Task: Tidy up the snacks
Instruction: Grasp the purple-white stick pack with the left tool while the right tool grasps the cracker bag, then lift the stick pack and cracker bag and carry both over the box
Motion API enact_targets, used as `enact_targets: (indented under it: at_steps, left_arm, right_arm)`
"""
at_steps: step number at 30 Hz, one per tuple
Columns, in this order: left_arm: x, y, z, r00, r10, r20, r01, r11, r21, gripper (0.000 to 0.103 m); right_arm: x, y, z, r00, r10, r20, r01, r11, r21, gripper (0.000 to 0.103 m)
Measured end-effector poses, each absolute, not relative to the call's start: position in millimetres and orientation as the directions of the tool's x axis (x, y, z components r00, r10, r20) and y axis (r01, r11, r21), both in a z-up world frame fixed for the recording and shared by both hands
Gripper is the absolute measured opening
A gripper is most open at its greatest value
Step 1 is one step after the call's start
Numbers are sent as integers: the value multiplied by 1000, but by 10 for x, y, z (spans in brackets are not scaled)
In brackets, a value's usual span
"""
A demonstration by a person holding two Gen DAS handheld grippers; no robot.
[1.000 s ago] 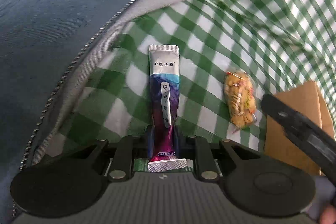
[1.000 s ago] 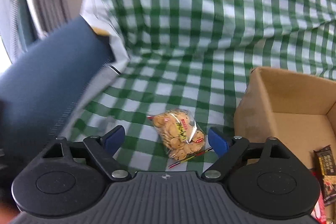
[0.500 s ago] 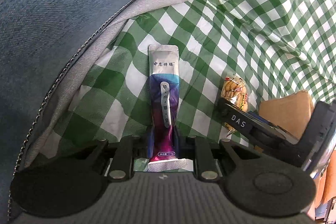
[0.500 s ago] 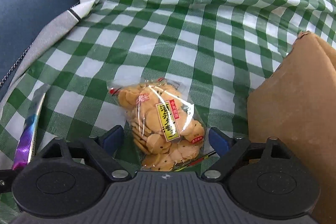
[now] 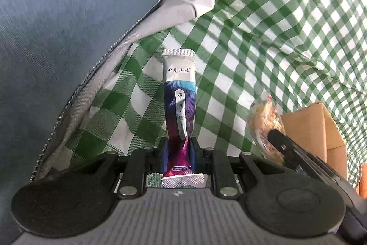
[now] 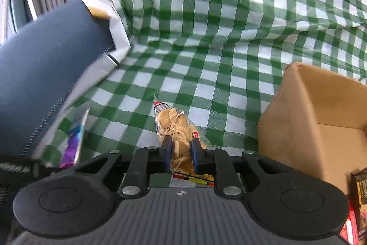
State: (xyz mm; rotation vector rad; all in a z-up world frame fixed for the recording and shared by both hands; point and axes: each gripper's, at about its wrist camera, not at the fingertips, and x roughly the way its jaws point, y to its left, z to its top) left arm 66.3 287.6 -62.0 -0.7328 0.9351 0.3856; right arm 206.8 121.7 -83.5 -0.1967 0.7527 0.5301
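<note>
My left gripper (image 5: 178, 154) is shut on a silver and purple stick sachet (image 5: 180, 98), held upright above the green checked cloth (image 5: 263, 43). My right gripper (image 6: 181, 148) is shut on a clear bag of small round crackers (image 6: 177, 128) and holds it off the cloth. The cracker bag also shows in the left wrist view (image 5: 263, 123), with the right gripper's black finger over it. The sachet shows in the right wrist view (image 6: 74, 141) at the left. A brown cardboard box (image 6: 321, 121) stands open at the right.
A dark blue zipped cushion (image 5: 68, 26) lies along the left side. The box corner (image 5: 314, 130) shows in the left wrist view. Several wrapped snacks (image 6: 357, 196) lie in the box's near right part. The cloth rises in folds at the back.
My right gripper has closed on the cracker bag and lifted it off the cloth. My left gripper still holds the sachet and has shifted a little.
</note>
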Motion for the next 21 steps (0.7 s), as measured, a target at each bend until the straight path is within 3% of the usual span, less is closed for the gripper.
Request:
enact_targets:
  at_steps: [16,21]
  left_arm:
    - [445,2387,-90,632,72,-772,-496,803,-331,21]
    - [426,2143,-44,649,83,-757,-457,837,-300,21]
  right_arm:
    - [1136,64,27,596,602,-531,-599,774,205,18]
    - [985,-269,43,605,639,-475,-619,753,224,18]
